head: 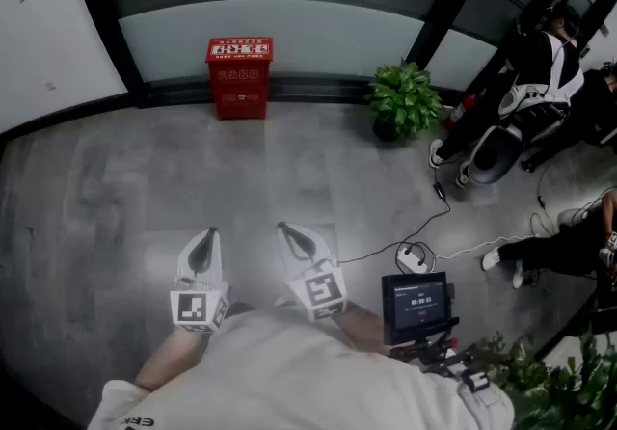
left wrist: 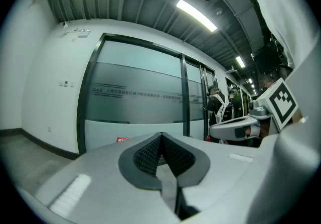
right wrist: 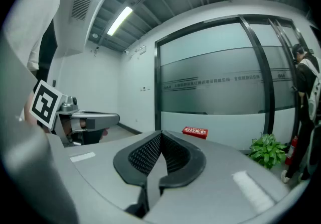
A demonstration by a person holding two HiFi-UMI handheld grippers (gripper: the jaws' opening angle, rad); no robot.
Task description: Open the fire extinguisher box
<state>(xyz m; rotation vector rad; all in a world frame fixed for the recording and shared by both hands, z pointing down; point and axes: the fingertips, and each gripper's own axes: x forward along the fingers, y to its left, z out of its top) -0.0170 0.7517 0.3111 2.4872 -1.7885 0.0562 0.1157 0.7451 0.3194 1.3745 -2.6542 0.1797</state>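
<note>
A red fire extinguisher box (head: 239, 77) stands closed on the grey floor against the frosted glass wall, far ahead of me. Its top edge peeks over the jaws as the red box (left wrist: 123, 139) in the left gripper view and the red box (right wrist: 195, 132) in the right gripper view. My left gripper (head: 208, 238) and right gripper (head: 288, 230) are held side by side close to my body, both shut and empty, well short of the box. In each gripper view the black ribbed pads meet at the tip with nothing between them: left gripper (left wrist: 161, 136), right gripper (right wrist: 160, 134).
A potted green plant (head: 406, 100) stands right of the box by a black pillar. People (head: 525, 95) sit or stand at the far right. A white power strip with cables (head: 415, 256) lies on the floor. A small screen (head: 416, 303) hangs at my right side.
</note>
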